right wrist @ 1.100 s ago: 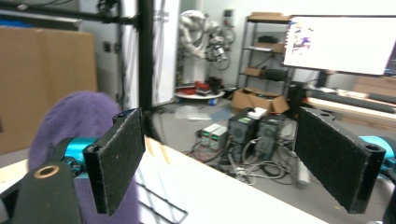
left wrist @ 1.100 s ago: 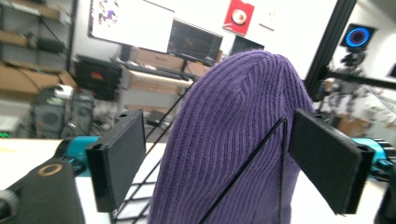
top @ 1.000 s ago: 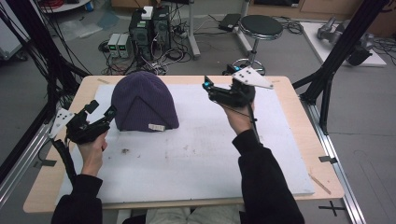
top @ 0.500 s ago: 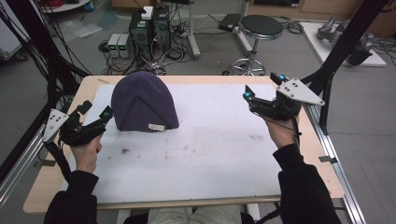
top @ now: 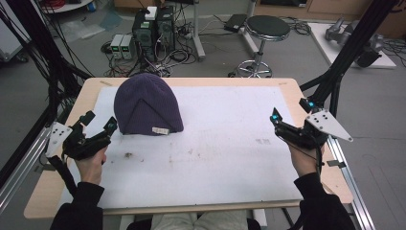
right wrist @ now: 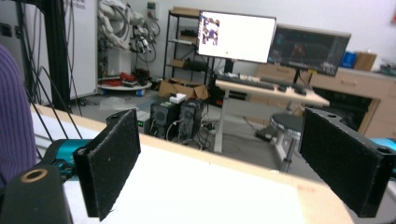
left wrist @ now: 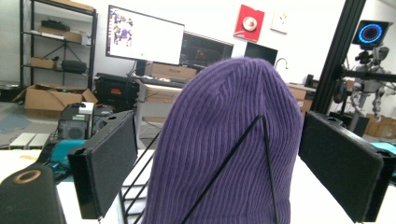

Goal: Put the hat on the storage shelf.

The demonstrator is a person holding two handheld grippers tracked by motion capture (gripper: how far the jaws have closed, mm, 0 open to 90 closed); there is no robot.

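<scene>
Purple beanie sits beside the spread left claw; right claw gapes apart.

In the left gripper view the ribbed purple knit beanie is cut off by the bottom edge, so its brim is unseen. In the right gripper view only a purple sliver shows at the left edge. The beanie's small pale label is too small to read.
</scene>
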